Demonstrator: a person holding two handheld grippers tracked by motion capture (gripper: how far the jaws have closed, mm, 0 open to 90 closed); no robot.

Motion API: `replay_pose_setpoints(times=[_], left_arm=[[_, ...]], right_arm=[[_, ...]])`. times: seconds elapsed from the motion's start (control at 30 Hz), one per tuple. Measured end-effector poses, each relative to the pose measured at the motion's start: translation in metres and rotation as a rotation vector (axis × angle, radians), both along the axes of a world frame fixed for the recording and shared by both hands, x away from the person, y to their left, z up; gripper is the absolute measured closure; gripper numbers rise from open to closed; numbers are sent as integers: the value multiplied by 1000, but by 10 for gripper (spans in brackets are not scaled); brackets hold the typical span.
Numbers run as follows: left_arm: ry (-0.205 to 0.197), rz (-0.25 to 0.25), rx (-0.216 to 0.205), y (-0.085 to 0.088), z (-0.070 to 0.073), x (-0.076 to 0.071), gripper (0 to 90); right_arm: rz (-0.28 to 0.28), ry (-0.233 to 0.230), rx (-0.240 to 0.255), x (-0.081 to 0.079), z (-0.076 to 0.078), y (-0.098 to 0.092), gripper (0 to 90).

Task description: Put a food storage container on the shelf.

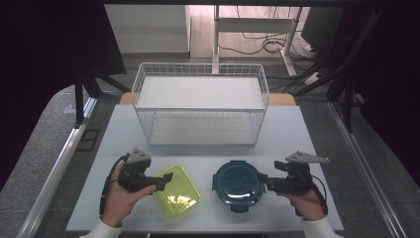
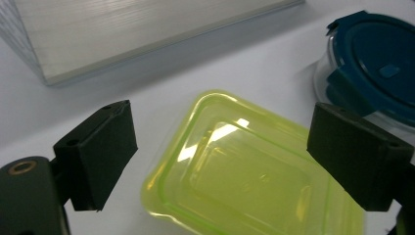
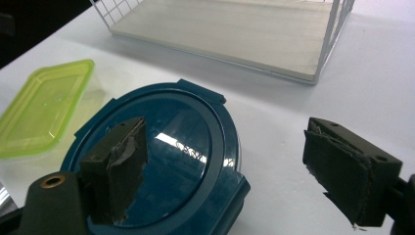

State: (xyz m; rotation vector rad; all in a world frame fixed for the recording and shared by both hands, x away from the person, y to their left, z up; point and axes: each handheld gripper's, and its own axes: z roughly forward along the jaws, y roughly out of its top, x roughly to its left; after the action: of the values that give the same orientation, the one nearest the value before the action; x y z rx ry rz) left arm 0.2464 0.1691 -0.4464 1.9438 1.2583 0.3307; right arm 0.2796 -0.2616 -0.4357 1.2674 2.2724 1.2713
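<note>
Containers sit unheld: yellow-green box (image 1: 177, 191) beneath released left gripper (image 1: 165, 178), blue-lidded round tub (image 1: 238, 185) beside released right gripper (image 1: 262, 182), staged for pickup.

Count of items on the white table (image 1: 114, 148), high view:

- Food containers: two in all. One yellow-green rectangular container (image 1: 177, 191), lid on, translucent. One round container with dark blue lid (image 1: 238, 185) (clear body visible under the lid in the left gripper view).
- Wire rack (image 1: 200, 103): one, white, with two shelf boards, an upper and a lower.
- Handheld grippers: two, the left gripper (image 1: 166, 178) and the right gripper (image 1: 262, 180), each with two black jaws, so four jaws total.
- Hands: two, one per gripper.
- Grey three-cornered plates: two, one atop each gripper.
- Tables carrying the items: one.
</note>
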Motion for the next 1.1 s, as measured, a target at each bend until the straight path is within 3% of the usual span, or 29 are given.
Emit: replay_pose_setpoints(times=[0.07, 0.2, 0.33, 0.37, 0.43, 0.5, 0.7, 1.1], left_arm=[[6, -12, -28, -7, 3, -1, 98], [8, -17, -47, -18, 7, -1, 85], [16, -57, -70, -38, 15, 1, 77], [41, -89, -80, -50, 16, 5, 76], [57, -104, -88, -55, 15, 7, 76], [115, -150, -129, -68, 14, 15, 77], [224, -174, -219, -85, 5, 36, 86], [328, -191, -248, -114, -14, 51, 107]], right_arm=[[0, 15, 17, 0, -1, -1, 147], [-9, 43, 50, -1, -2, -4, 138], [-14, 76, 81, -4, -4, -7, 124], [-14, 91, 86, -6, -6, -7, 119], [-17, 107, 95, -7, -7, -7, 115], [-18, 122, 109, -8, -9, -8, 111], [-26, 172, 151, -3, -15, -10, 106], [-17, 230, 192, 3, -27, -8, 107]])
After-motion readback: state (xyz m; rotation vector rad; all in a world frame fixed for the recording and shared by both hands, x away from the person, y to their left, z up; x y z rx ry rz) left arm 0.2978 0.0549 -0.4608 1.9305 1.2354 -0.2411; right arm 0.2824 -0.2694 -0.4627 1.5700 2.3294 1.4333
